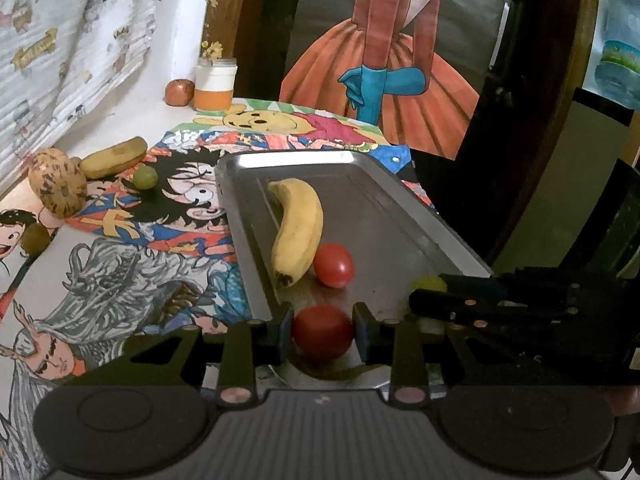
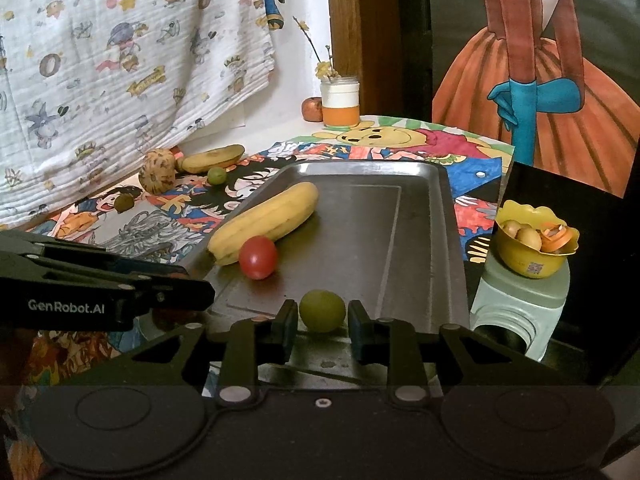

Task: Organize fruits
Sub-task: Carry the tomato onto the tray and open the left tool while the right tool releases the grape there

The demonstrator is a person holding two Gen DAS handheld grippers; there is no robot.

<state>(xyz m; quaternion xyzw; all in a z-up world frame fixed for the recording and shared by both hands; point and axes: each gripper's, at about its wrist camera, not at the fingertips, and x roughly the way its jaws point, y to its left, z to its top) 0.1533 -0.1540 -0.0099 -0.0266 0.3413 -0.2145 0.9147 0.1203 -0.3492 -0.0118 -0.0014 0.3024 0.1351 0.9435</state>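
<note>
A steel tray lies on the drawing-covered table. On it are a yellow banana and a red tomato touching it. My left gripper is shut on a second red tomato over the tray's near end. My right gripper has a green fruit between its jaws with small gaps on both sides, so it looks open around it. The right gripper also shows in the left wrist view.
On the table left of the tray lie a speckled round fruit, a yellow-brown fruit, a green grape and a dark olive fruit. A jar and apple stand at the back. A yellow bowl sits on a stool at right.
</note>
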